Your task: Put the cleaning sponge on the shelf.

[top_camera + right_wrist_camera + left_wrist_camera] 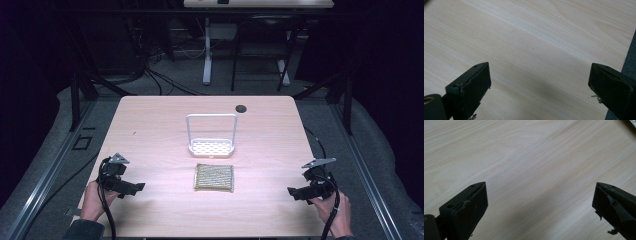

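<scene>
Here, a pale wood-grain rectangular surface (150,130) carries two things near its middle. A flat, square, yellow-green woven scouring pad (214,177) lies toward the person's side of the centre. Just beyond it, apart from it by a narrow strip of bare wood, stands a white perforated tray with a tall white wire hoop handle (211,147), upright. A small dark round hole (241,108) sits in the surface near the far edge, behind the tray.

The left hand-held gripper (135,188) rests low at the near left of the surface, gripped by the person's left hand (93,199), its black jaws pointing inward toward the pad yet well apart from it. In the left gripper view the left hand-held gripper (540,200) has its jaws spread wide with nothing but bare wood between them; a sliver of something silvery cuts the top right corner.

The right hand-held gripper (295,192) sits at the near right edge, held by the right hand (334,212), also pointing inward and well apart from the pad. In the right gripper view the right hand-held gripper (539,80) likewise has its jaws set wide and holding nothing, with the surface's edge and grey floor at the right.
</scene>
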A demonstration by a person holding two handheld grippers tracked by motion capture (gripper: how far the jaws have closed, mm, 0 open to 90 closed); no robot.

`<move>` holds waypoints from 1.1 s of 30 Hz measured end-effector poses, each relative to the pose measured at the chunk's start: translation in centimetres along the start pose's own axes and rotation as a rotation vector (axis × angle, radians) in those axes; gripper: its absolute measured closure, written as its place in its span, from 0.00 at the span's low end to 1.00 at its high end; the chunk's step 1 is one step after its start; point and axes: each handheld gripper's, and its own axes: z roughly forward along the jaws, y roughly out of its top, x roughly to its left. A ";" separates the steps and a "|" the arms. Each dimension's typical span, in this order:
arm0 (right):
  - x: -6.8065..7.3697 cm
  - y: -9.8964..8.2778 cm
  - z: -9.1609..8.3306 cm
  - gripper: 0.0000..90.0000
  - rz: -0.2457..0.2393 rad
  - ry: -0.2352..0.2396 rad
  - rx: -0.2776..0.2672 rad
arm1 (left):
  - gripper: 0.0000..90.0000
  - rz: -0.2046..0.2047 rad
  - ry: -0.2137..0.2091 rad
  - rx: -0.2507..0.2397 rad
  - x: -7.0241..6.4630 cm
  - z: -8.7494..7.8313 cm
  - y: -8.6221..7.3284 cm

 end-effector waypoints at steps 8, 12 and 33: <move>0.0 0.1 -0.1 0.04 0.003 0.004 -0.001 | 0.00 0.055 -0.056 -0.013 -0.8 -0.1 0.8; 0.0 0.0 0.0 0.04 -0.001 0.007 0.004 | 0.00 0.063 -0.053 -0.029 -1.1 -0.1 1.0; -0.2 0.7 0.5 0.05 -0.013 0.054 -0.004 | 0.00 0.143 -0.085 -0.040 -2.2 -0.3 3.9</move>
